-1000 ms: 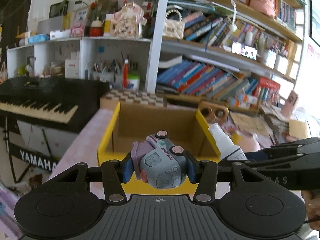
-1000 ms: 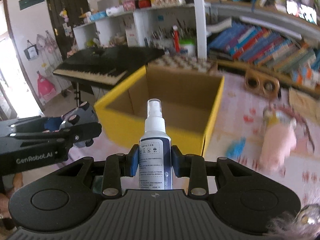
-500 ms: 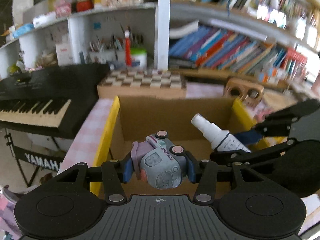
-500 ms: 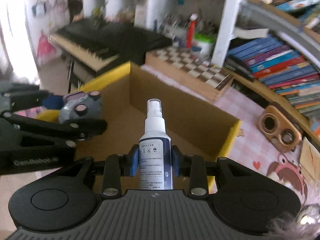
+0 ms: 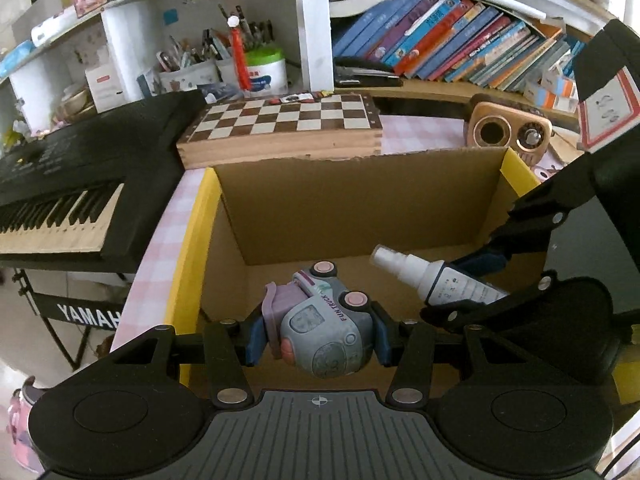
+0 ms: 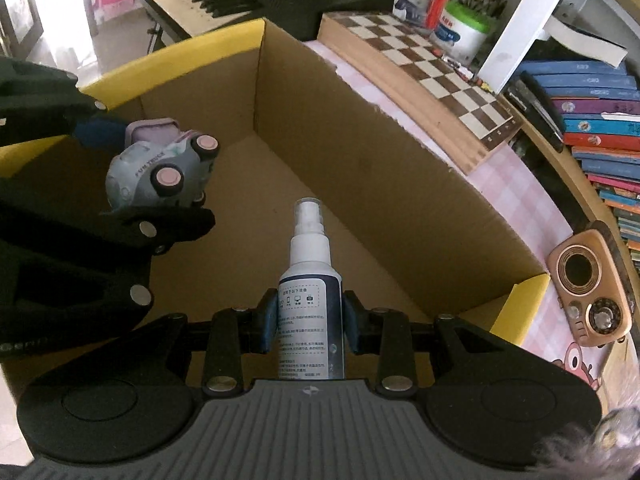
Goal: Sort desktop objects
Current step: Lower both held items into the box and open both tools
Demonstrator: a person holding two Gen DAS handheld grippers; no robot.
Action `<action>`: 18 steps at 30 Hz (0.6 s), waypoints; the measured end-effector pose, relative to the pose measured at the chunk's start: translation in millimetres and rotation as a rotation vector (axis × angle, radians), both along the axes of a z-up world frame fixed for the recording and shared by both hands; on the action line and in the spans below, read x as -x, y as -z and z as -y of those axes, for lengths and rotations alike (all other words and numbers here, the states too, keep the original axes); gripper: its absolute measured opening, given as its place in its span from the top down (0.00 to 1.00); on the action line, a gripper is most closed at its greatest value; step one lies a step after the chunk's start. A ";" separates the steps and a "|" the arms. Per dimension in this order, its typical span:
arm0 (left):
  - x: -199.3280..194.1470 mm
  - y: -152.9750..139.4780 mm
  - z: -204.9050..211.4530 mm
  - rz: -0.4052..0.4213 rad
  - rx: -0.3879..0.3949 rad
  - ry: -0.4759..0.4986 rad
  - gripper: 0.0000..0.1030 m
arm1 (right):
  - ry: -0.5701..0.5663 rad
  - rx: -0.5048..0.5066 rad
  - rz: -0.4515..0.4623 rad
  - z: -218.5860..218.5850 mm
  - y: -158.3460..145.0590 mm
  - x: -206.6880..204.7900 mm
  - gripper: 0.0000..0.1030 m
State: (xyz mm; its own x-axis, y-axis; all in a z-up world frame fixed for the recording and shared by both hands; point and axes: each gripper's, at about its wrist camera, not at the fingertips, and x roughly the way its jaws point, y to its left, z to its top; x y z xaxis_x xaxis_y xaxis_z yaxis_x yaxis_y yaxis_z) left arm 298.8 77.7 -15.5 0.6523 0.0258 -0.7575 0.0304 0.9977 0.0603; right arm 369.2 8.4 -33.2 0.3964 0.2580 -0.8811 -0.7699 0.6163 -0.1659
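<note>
My left gripper [image 5: 316,340] is shut on a grey and purple toy truck [image 5: 320,328] with pink wheels, held inside the open cardboard box [image 5: 352,200] with yellow rims. My right gripper [image 6: 310,320] is shut on a white spray bottle [image 6: 310,300] with a dark label, nozzle pointing forward, also inside the box. In the left wrist view the spray bottle [image 5: 432,276] and right gripper sit to the right of the truck. In the right wrist view the toy truck [image 6: 160,172] and left gripper are at the left.
A wooden chessboard box [image 5: 284,128] lies behind the cardboard box. A black Yamaha keyboard [image 5: 72,188] stands at the left. A small wooden radio [image 6: 588,284] sits on the pink checked tablecloth [image 5: 164,240] at the right. Bookshelves [image 5: 440,48] fill the back.
Both grippers have moved forward and down over the box rim into the box, still holding the truck and the bottle. The box floor now fills both views.
</note>
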 end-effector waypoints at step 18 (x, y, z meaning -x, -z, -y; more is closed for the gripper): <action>44.8 -52.4 0.4 0.285 -0.007 -0.035 0.17 | 0.112 -0.149 0.120 28.3 -39.8 19.0 0.62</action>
